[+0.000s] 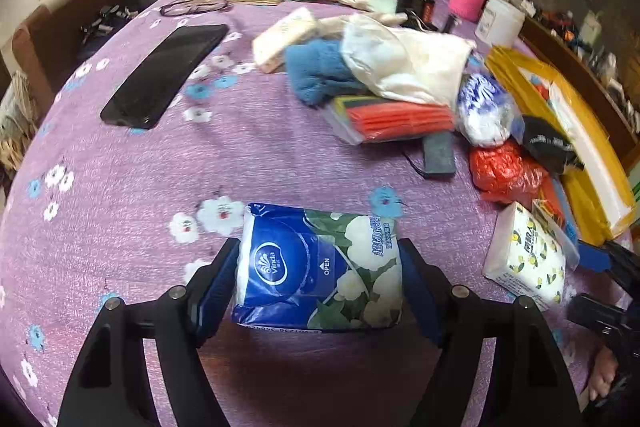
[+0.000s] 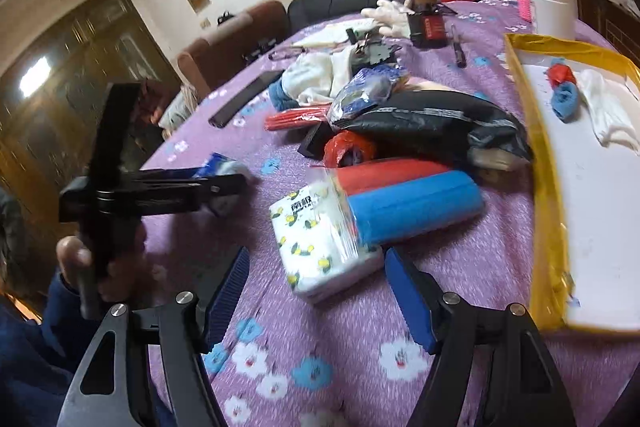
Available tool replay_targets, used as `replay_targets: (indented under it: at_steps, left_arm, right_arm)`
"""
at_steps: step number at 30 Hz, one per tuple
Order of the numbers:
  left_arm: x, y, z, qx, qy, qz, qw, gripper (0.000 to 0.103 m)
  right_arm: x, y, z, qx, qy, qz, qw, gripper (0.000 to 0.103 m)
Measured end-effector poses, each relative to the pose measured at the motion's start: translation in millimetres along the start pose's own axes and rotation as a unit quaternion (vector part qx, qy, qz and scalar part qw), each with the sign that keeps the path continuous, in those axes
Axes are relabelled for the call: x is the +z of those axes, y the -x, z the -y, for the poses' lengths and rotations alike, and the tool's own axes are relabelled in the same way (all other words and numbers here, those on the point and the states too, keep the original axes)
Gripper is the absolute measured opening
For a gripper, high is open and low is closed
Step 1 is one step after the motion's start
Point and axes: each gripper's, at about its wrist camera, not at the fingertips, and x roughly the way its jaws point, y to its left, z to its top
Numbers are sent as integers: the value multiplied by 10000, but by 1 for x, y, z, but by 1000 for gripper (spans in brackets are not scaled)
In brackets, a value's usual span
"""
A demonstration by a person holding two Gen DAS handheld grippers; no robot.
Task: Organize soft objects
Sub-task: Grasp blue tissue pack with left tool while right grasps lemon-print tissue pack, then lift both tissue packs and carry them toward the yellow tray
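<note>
The purple floral tablecloth (image 1: 120, 187) spreads beneath both tools. A yellow-rimmed white tray (image 2: 592, 187) lies to the right of the right gripper (image 2: 316, 291), whose jaws stand apart and grasp nothing; the lemon-print tissue pack (image 2: 316, 251) lies just ahead between its fingertips. The left gripper (image 1: 320, 267) has the blue Vinda tissue pack (image 1: 316, 267) between its pads, which touch both sides of the pack.

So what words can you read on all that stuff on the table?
"Vinda": blue tissue pack between the left gripper's fingers.
"OPEN": same pack, by a small arrow.
Chinese characters on that pack's side: too small to read.
Chinese characters on the lemon-print tissue pack: blurred.
Red label on the dark bottle: unreadable.
</note>
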Motion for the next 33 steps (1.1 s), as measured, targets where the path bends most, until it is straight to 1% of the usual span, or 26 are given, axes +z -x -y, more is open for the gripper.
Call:
replay_targets:
  at_steps: [2,4,6,7,8,9,12,13,15,16,19,21,24,27,29,32,33]
  left_arm:
    - [-1,1,0,-128,-35,-10,9999,88]
    - [-3,-1,7,-62,-225,-40,9997,89]
    - [-1,-2,13,-41,-335,-15,9994,89]
    - [-2,-1,13,-61,-330,21,9994,88]
    - [-1,0,12,-42,-299,79,9995,77]
    - [-1,0,10,-6,-255,73,9996,73]
    - [-1,2,8,-39,-170,150,9997,72]
    - [-1,3,6,-12,-120,181,9998,72]
    - [0,6,2,-100,-34,299,9995,72]
    - [0,10,0,-168,16,410,9990,72]
    - [1,15,-5,-250,146,565,9980,72]
    - [2,16,-8,-273,242,626,9974,72]
    - [4,16,-10,-336,319,644,9968,72]
    - [5,19,-11,-324,325,776,9959,72]
    - [6,19,-11,-301,329,792,9959,72]
    - [8,23,-19,-252,508,844,9948,72]
    - [9,25,-23,-125,497,870,9949,72]
  right_arm:
    - [4,-11,-4,-204,138,-130,9996,77]
    - [7,-26,-9,-467,281,-366,9978,79]
    - [8,-30,-16,-520,431,-368,9970,79]
    - [7,-31,-22,-459,556,-387,9967,69]
    - [6,-33,-26,-424,651,-419,9961,57]
    - [5,-35,-32,-379,755,-457,9954,56]
    - [2,-35,-48,-192,993,-373,9942,56]
    - [3,-35,-51,-266,1058,-357,9934,56]
    - [5,-37,-54,-483,1155,-281,9917,56]
    - [6,-37,-53,-510,1115,-250,9921,56]
    - [8,-40,-50,-409,940,-257,9944,56]
    - [9,-44,-49,-414,882,-319,9947,56]
    - [9,-44,-50,-418,891,-293,9947,56]
    - [8,-43,-52,-449,930,-246,9943,56]
    - [9,-43,-52,-398,927,-273,9945,56]
    - [30,-57,-57,-142,851,-463,9952,56]
    - [45,-64,-64,-106,905,-474,9947,56]
